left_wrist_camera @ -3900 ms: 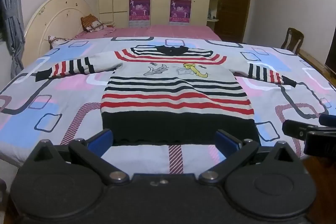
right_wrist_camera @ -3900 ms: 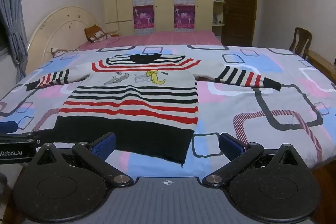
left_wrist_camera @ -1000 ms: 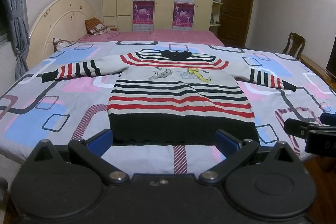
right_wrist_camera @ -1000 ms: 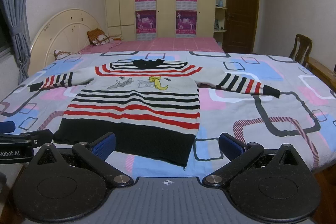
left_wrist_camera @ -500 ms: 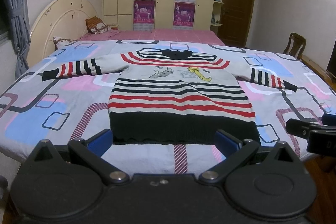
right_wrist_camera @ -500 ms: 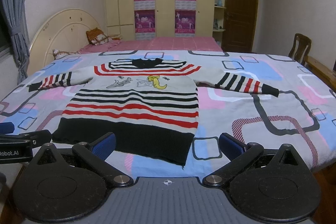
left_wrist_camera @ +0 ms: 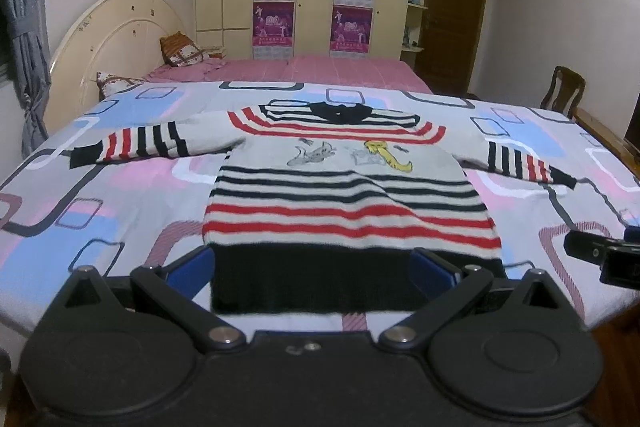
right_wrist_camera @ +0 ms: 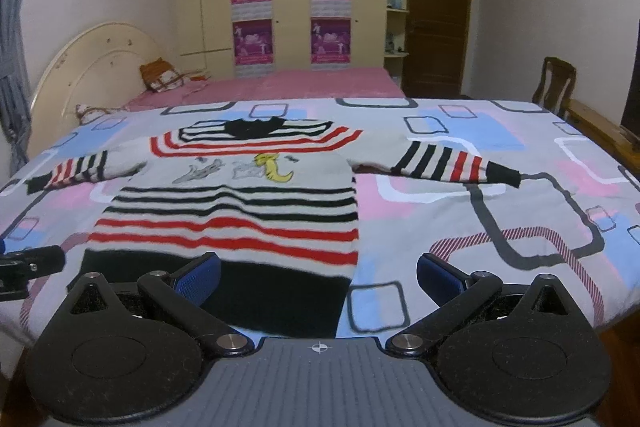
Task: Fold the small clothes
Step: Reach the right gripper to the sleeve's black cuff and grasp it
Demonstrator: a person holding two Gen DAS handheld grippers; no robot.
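A small striped sweater (left_wrist_camera: 344, 195) lies flat, front up, on the bed, with both sleeves spread out and its black hem nearest me. It also shows in the right wrist view (right_wrist_camera: 240, 203). My left gripper (left_wrist_camera: 312, 271) is open and empty, just above the hem's middle. My right gripper (right_wrist_camera: 318, 277) is open and empty over the hem's right corner. The right gripper's tip shows at the right edge of the left wrist view (left_wrist_camera: 600, 251). The left gripper's tip shows at the left edge of the right wrist view (right_wrist_camera: 32, 261).
The patterned bedspread (left_wrist_camera: 100, 211) covers a wide bed with a cream headboard (left_wrist_camera: 104, 39) at the left. Pillows (left_wrist_camera: 180, 51) lie near the headboard. A wooden chair (right_wrist_camera: 556, 83) stands at the right. Wardrobe and door stand at the far wall.
Both grippers have moved forward toward the sweater's hem, so the sweater looks closer. Both stay open. The sweater has not moved.
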